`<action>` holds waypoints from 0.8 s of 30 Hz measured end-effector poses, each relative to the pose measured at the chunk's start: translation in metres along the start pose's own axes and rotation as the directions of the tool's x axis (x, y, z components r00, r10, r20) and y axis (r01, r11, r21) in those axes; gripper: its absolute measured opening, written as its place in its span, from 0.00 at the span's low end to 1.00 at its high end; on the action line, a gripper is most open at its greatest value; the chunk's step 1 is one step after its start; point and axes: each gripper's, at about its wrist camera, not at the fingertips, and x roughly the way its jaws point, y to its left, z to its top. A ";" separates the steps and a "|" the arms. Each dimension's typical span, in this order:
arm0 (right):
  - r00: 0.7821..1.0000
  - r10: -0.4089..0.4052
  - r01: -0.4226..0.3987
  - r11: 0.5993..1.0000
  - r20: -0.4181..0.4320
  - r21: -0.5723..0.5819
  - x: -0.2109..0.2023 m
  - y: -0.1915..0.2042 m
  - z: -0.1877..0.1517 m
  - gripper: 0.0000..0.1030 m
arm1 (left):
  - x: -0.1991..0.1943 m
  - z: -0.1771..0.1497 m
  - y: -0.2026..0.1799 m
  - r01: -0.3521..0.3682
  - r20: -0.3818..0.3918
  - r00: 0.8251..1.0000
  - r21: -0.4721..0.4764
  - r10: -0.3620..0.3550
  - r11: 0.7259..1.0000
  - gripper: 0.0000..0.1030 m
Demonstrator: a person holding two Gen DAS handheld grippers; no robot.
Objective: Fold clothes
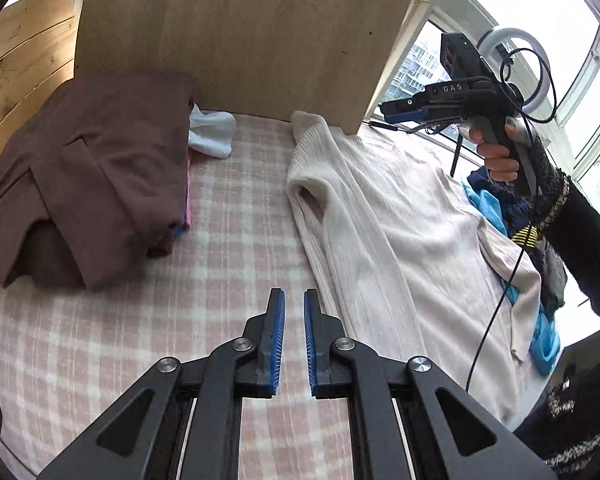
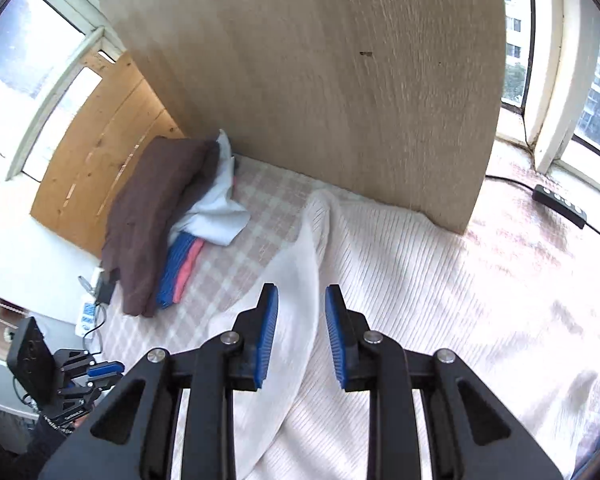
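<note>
Nearest, the left gripper (image 1: 294,300) hovers with a narrow gap, nothing in it; the right gripper (image 2: 302,300) stands partly apart over the cream ribbed sweater (image 2: 420,288), gripping nothing. The sweater lies flat on the checked bed (image 1: 236,208), sleeve folded in. Far left sits the folded brown garment (image 1: 92,176).

I see the sweater (image 1: 400,224) spread along the bed's (image 1: 236,216) right side, its far end at the board (image 1: 260,40); the folded stack (image 1: 88,176) sits at the far left corner; more clothes (image 1: 540,280) lie at the right edge.
</note>
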 end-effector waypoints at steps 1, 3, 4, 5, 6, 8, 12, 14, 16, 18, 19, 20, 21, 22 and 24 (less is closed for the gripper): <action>1.000 0.000 -0.001 1.000 -0.006 -0.019 -0.007 0.008 -0.011 0.38 | -0.006 -0.018 -0.010 0.014 -0.023 1.000 -0.004 -0.014 1.000 0.12; 0.999 -0.012 0.010 0.998 -0.039 -0.064 0.004 0.030 -0.031 0.40 | -0.010 -0.054 -0.032 0.034 -0.078 0.996 -0.012 -0.035 0.999 0.18; 0.998 -0.019 0.014 0.996 -0.056 -0.087 0.010 0.042 -0.041 0.40 | -0.007 -0.070 -0.043 0.035 -0.101 0.994 -0.015 -0.036 0.999 0.18; 0.996 -0.031 0.022 0.993 -0.079 -0.115 0.023 0.052 -0.049 0.40 | -0.004 -0.087 -0.053 0.037 -0.120 0.992 -0.020 -0.039 0.999 0.18; 0.993 -0.059 0.043 0.988 -0.103 -0.148 0.036 0.063 -0.057 0.40 | 0.001 -0.099 -0.061 0.028 -0.136 0.990 -0.022 -0.031 0.999 0.19; 0.985 -0.112 0.085 0.976 -0.129 -0.199 0.066 0.083 -0.066 0.40 | 0.012 -0.118 -0.072 -0.003 -0.163 0.987 -0.018 0.000 1.000 0.19; 0.965 -0.212 0.159 0.941 -0.156 -0.300 0.117 0.120 -0.076 0.40 | 0.028 -0.144 -0.087 -0.060 -0.177 0.983 -0.022 0.055 0.998 0.16; 0.947 -0.269 0.202 0.923 -0.175 -0.326 0.135 0.127 -0.078 0.39 | 0.029 -0.146 -0.086 -0.065 -0.149 0.987 -0.053 0.056 0.996 0.09; 0.929 -0.308 0.229 0.914 -0.206 -0.336 0.150 0.128 -0.080 0.39 | 0.027 -0.148 -0.085 -0.062 -0.126 0.991 -0.063 0.054 0.996 0.05; 0.923 -0.309 0.225 0.918 -0.231 -0.327 0.158 0.124 -0.081 0.40 | 0.019 -0.149 -0.087 -0.045 -0.097 0.995 -0.060 0.039 0.997 0.04; 0.922 -0.304 0.221 0.922 -0.241 -0.319 0.161 0.122 -0.081 0.40 | 0.013 -0.150 -0.089 -0.042 -0.081 0.996 -0.058 0.038 0.997 0.04; 0.927 -0.279 0.198 0.932 -0.252 -0.303 0.160 0.120 -0.081 0.41 | 0.005 -0.151 -0.090 -0.044 -0.065 0.997 -0.055 0.041 0.998 0.04; 0.932 -0.250 0.172 0.943 -0.262 -0.286 0.158 0.117 -0.080 0.41 | -0.002 -0.152 -0.090 -0.050 -0.053 0.997 -0.054 0.047 0.997 0.04; 0.937 -0.220 0.146 0.952 -0.271 -0.268 0.156 0.115 -0.080 0.41 | -0.006 -0.154 -0.088 -0.060 -0.053 0.997 -0.057 0.057 0.997 0.04; 0.939 -0.200 0.127 0.958 -0.281 -0.258 0.153 0.110 -0.079 0.41 | -0.007 -0.160 -0.083 -0.083 -0.069 0.995 -0.070 0.078 0.994 0.04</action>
